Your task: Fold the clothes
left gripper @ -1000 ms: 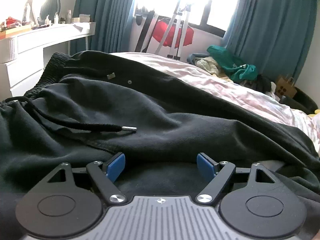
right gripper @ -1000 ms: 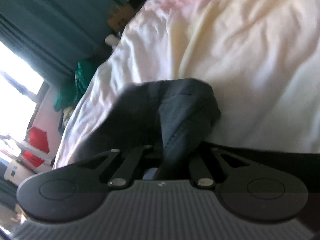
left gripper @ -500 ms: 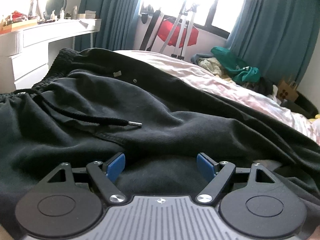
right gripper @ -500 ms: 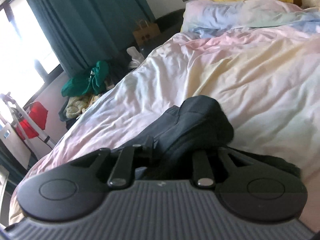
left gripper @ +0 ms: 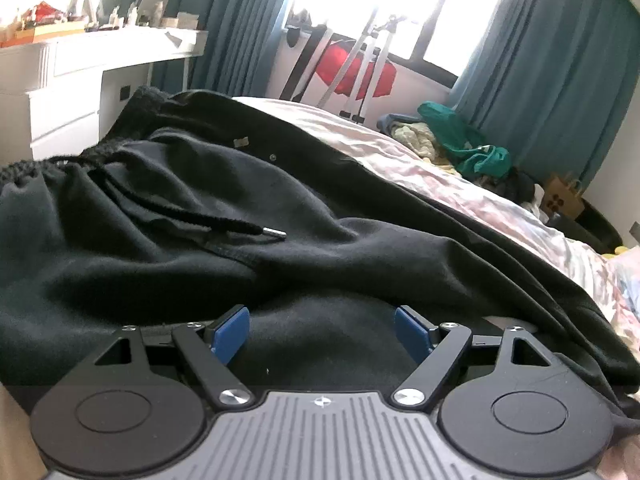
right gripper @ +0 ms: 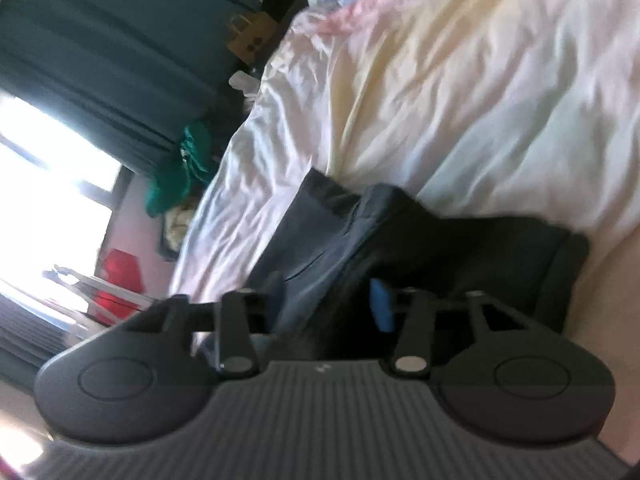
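Black sweatpants (left gripper: 280,232) lie spread across the bed, waistband at the far left, a black drawstring (left gripper: 224,224) with a metal tip on top. My left gripper (left gripper: 322,330) is open, its blue pads (left gripper: 230,332) low over the black fabric, holding nothing. In the right wrist view the leg end of the sweatpants (right gripper: 400,240) lies bunched on the pale sheet. My right gripper (right gripper: 330,300) has its jaws apart, with the dark fabric passing loosely between the blue pads (right gripper: 380,304).
The bed sheet (right gripper: 460,100) is pale pink and yellow and wrinkled. A white dresser (left gripper: 72,84) stands at the left. A pile of green clothes (left gripper: 460,144), a paper bag (left gripper: 560,200) and teal curtains (left gripper: 560,60) are beyond the bed.
My right gripper has opened and released the trouser leg end, which now lies on the sheet; its camera has tilted. My left gripper has drifted slightly and stays open.
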{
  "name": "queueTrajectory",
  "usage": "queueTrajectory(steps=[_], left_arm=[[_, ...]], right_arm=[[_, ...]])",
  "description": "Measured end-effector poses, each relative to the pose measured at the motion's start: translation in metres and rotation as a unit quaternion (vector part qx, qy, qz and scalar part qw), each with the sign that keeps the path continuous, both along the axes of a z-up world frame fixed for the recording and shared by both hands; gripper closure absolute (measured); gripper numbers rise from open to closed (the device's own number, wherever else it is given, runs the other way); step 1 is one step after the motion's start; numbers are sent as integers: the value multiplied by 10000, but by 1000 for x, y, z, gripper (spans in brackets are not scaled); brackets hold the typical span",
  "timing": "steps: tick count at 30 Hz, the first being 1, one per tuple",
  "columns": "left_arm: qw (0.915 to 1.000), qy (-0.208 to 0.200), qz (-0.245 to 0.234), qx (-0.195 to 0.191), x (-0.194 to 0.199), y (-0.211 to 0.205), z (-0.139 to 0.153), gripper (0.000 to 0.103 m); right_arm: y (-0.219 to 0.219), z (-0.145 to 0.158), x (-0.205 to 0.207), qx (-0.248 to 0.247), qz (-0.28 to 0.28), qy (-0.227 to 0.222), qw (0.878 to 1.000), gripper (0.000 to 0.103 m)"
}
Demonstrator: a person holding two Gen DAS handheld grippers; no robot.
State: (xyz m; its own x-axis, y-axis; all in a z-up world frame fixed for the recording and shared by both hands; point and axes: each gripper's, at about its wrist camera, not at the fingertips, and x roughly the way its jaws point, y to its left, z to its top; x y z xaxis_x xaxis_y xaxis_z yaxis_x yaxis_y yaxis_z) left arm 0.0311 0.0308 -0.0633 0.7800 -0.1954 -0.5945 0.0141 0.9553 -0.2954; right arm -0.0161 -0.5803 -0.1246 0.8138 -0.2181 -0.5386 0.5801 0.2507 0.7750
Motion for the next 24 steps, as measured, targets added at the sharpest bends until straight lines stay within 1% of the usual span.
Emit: queueTrajectory(steps=[3, 4, 6, 8, 9, 10, 11, 12, 13, 14, 15, 17, 20, 21, 23, 24], left_arm=[[10000, 59, 10, -73, 4, -3, -2, 21], [9999, 81, 16, -84, 6, -4, -4, 21], [9999, 116, -6, -105, 10, -6, -7, 21], [9999, 135, -2, -103, 15, -8, -12, 21], [9998, 137, 1, -111, 17, -8, -14, 21], [9998, 121, 1, -140, 19, -7, -15, 21], [9998, 86, 11, -180, 21, -7, -16, 21], [9998, 34, 20, -217, 22, -6, -16, 21], [9997, -37, 9, -238, 23, -6, -16, 21], [9996, -113, -20, -240, 23, -7, -16, 21], [9995, -186, -53, -243, 24, -7, -15, 21], [9990, -318, -108, -292, 25, -7, -15, 21], [9982, -358, -112, -470, 29, -4, -15, 21], [9978, -399, -120, -512, 29, -3, -14, 21], [9973, -491, -90, -542, 27, -1, -13, 21], [9972, -508, -74, -548, 26, 0, -12, 21]], right_arm=[[-1, -11, 7, 436, 60, -81, 9990, 41], [-1, -14, 12, 463, 79, -75, 9989, 41], [-2, -17, 23, 396, 22, 89, 9992, 41], [-5, -17, 33, 106, -285, 295, 9991, 42], [-5, -14, 40, -172, -379, 418, 9983, 51], [-4, -7, 51, -513, -375, 674, 9957, 58], [-4, -1, 63, -853, -371, 928, 9913, 81], [-3, 6, 75, -1154, -368, 1139, 9861, 89], [-3, 13, 88, -1322, -368, 1221, 9830, 92], [-4, 19, 100, -1379, -350, 1210, 9824, 97], [-5, 29, 115, -1435, -275, 1124, 9829, 97], [-2, 58, 145, -1714, -75, 922, 9808, 97], [3, 118, 177, -2014, 160, 160, 9792, 98], [4, 139, 179, -2149, 186, -191, 9763, 98], [9, 171, 179, -2497, 331, -880, 9637, 98], [7, 173, 177, -2622, 351, -972, 9595, 98]])
